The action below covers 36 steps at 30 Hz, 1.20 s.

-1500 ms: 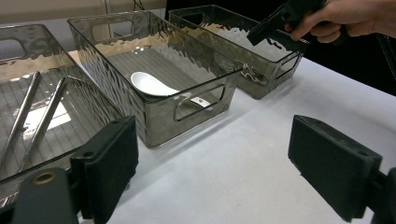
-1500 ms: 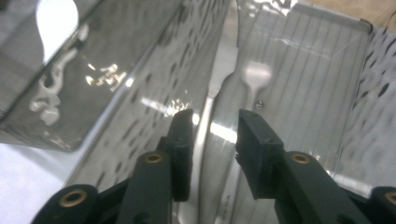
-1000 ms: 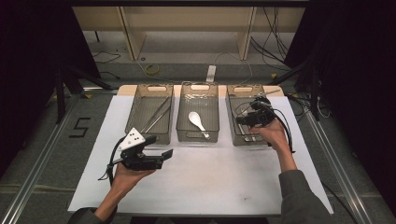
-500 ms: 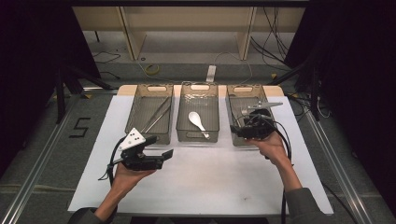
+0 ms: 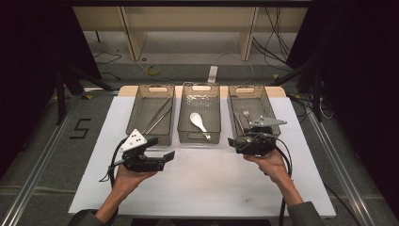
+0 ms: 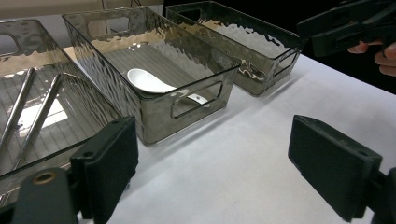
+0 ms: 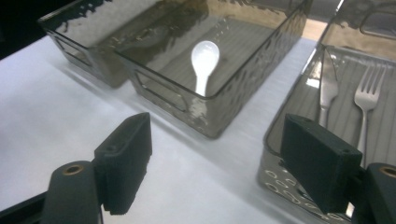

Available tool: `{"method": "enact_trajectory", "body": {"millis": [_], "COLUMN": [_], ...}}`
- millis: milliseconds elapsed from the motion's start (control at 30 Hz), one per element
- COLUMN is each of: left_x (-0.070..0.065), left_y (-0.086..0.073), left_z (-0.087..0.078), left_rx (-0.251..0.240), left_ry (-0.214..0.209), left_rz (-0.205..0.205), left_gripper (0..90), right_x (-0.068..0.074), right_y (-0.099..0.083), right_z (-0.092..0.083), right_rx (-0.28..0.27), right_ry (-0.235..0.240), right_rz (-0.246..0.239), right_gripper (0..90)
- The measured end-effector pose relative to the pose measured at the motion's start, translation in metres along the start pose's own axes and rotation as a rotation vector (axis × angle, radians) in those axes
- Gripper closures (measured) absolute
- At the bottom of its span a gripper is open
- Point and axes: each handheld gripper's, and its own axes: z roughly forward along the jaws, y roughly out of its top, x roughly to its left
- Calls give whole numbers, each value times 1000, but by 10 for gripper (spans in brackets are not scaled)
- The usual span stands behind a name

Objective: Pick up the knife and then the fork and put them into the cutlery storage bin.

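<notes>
Three smoky clear bins stand in a row at the back of the white table. The left bin (image 5: 133, 110) holds two long metal sticks (image 5: 157, 117). A white spoon (image 5: 197, 121) (image 6: 144, 80) (image 7: 204, 58) lies in the middle bin (image 5: 200, 139). In the right bin (image 5: 272, 104) lie a fork (image 7: 366, 102) and a knife (image 7: 328, 88). My right gripper (image 5: 234, 142) (image 7: 224, 158) hovers at that bin's near end; its jaws have just been opening and nothing is between them. My left gripper (image 5: 162, 148) (image 6: 219, 158) is open and empty over the table in front of the left bin.
The white table (image 5: 207, 188) is bare in front of the bins. Beyond the table stand a wooden shelf frame (image 5: 188, 28) and cables on the floor. Black curtains close in both sides. My right gripper (image 6: 345, 28) also appears at the top right of the left gripper view.
My right gripper has drawn back from over the right bin toward the near side of the table, and its jaws have spread wider. The left gripper has kept still.
</notes>
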Motion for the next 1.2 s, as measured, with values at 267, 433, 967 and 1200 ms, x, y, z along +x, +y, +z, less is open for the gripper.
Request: {"method": "enact_trajectory", "body": {"millis": [267, 433, 967, 1200], "left_x": [0, 0, -2, -5], "left_y": [0, 0, 0, -1], "left_z": [0, 1, -1, -3], "left_rx": [8, 11, 16, 21], "left_ry": [-9, -15, -44, -59], "left_rz": [0, -2, -17, -15], "left_gripper": [155, 155, 155, 154], "right_x": [9, 13, 24, 29], "right_y": [-14, -21, -44, -58], "right_z": [-8, -12, -25, -31], "right_rx": [-35, -51, -115, -138], "right_ry": [29, 51, 78, 85], "right_rz": [0, -4, -16, -20], "right_gripper": [261, 259, 257, 257]}}
